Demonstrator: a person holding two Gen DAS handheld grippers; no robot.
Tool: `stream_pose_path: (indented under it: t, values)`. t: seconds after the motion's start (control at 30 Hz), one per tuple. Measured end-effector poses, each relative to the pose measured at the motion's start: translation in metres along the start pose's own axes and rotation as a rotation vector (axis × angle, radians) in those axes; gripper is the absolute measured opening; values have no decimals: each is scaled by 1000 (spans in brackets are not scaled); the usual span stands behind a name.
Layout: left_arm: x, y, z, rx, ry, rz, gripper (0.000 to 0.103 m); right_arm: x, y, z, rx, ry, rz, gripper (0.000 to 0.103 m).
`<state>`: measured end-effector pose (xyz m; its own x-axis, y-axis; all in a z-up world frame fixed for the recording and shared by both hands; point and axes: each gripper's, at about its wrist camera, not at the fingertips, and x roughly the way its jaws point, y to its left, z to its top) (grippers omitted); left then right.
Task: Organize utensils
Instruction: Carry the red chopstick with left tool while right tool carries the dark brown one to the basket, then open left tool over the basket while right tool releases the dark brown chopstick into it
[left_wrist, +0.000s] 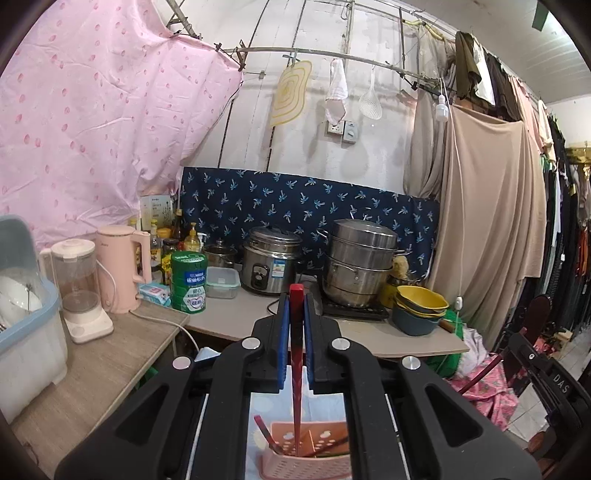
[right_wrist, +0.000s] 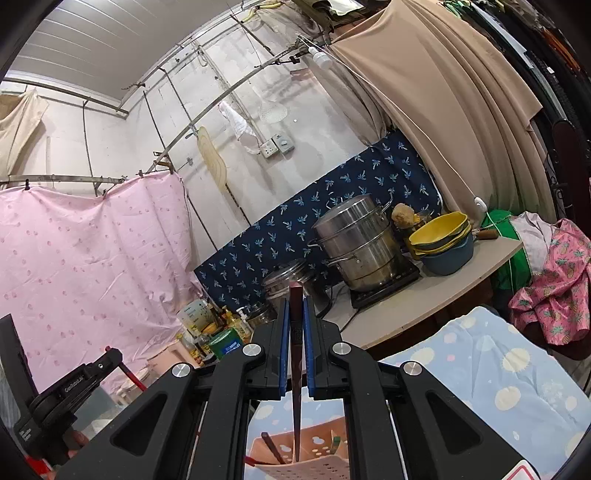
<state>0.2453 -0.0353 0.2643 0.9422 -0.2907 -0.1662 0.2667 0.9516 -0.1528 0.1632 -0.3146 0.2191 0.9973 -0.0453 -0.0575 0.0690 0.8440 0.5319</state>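
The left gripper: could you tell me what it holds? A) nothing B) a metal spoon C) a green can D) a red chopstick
D: the left gripper is shut on a red chopstick, whose tip hangs over the pink basket.

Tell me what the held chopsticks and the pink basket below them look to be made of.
Red chopstick: glossy lacquered wood or plastic, cannot tell which. Dark chopstick: brown, duller, likely wood. Pink basket: moulded plastic, matte, with a grid of punched holes.
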Motion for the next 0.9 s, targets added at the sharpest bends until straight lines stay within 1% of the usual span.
stream_pose_path:
  t: [0.17, 0.33, 0.5, 0.73, 0.8, 0.83, 0.87, 0.9]
  values:
    - [21, -2, -6, 15, 21, 3, 7, 27, -3, -4, -5, 21, -21, 7]
    - [33, 3, -23, 13, 67, 0, 7, 48, -5, -27, -54, 94, -44, 7]
    - [41, 6, -37, 17, 102, 6, 7, 60, -7, -49, -78, 152, -57, 7]
    - [44, 12, -46, -2, 132, 7, 7, 67, -6, -63, -112, 196, -69, 7]
    - [43, 13, -48, -7, 140, 9, 9, 66, -6, -65, -112, 202, -74, 8]
    - [43, 14, -49, -7, 145, 11, 14, 65, -7, -66, -112, 199, -76, 13]
    - [43, 15, -50, -7, 148, 18, 23, 64, -7, -67, -113, 198, -79, 16]
    - [43, 15, -51, -6, 149, 23, 27, 62, -7, -68, -114, 196, -82, 19]
